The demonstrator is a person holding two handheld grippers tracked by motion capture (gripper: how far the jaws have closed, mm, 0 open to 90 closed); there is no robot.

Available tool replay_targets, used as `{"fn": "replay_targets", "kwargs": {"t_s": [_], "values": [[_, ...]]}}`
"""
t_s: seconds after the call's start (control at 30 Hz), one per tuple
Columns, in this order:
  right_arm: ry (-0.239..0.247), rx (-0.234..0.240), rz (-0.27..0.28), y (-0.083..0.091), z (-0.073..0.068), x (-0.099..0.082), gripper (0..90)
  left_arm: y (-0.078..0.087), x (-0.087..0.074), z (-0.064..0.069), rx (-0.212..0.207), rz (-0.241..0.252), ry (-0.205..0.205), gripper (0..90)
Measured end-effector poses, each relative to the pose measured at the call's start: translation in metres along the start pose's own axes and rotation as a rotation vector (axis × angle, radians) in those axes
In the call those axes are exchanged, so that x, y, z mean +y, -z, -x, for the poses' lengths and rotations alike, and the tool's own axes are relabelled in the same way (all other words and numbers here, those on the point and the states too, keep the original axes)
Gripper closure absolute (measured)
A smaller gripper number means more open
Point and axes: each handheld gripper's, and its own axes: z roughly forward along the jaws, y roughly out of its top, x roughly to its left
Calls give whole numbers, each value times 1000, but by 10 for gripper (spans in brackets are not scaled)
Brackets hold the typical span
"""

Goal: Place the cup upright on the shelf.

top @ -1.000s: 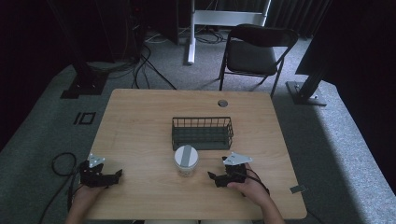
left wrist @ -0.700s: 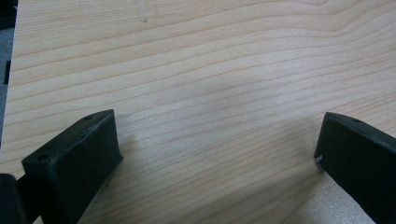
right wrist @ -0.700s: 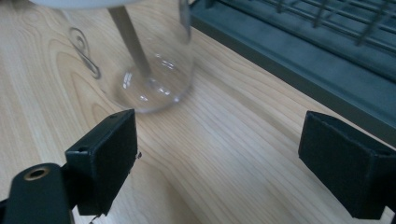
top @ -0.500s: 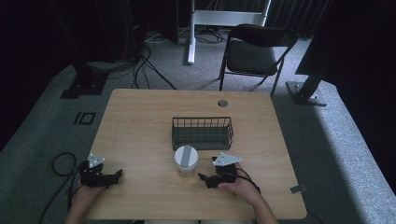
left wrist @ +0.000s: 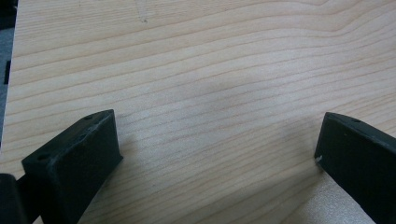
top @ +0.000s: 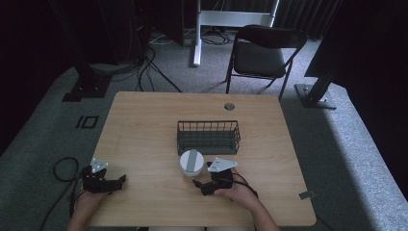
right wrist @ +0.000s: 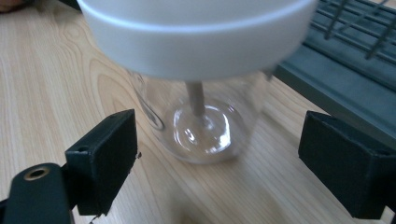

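I noted 1 clear jar (right wrist: 205, 121) with a wide white lid (top: 191, 160) standing upright on the wooden table (top: 144, 130), near the front edge and just in front of the dark wire basket (top: 208, 136). In the right gripper view the glass body was narrower than the lid above it, and a thin stem (right wrist: 195, 98) ran down inside toward the base; I could not tell what it belonged to. Whether jar and basket touched I could not tell; from the high view they sat close together.

My right gripper (top: 201, 185) was at the jar's near side, low over the table, its 2 jaws spread wide and holding nothing. In its own view the glass body stood between the jaws but beyond the tips, with a gap on each side. I judged the step in hand to be a grasp of the jar. To do it well, I would push forward until the pads flanked the glass below the lid's rim, keep the jaws level, and centre the body before closing, since smooth glass may slip or tip under an uneven squeeze. The basket's base lay just behind on the right, so the far jaw needed watching for contact.

My left gripper (top: 108, 182) rested at the table's front left, well apart from the jar, jaws wide apart over bare wood and gripping nothing.
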Motion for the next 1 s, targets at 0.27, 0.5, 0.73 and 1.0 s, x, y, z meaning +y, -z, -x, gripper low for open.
{"fn": "replay_targets", "kwargs": {"t_s": [0.27,0.5,0.73,1.0], "values": [[1,0,26,-9,-3,5,116,0,0,0,0,0,0,1],[-31,16,69,-13,-3,5,116,0,0,0,0,0,0,1],[-47,18,90,-19,-5,7,145,0,0,0,0,0,0,1],[-51,9,94,-24,-7,7,151,0,0,0,0,0,0,1]]}}
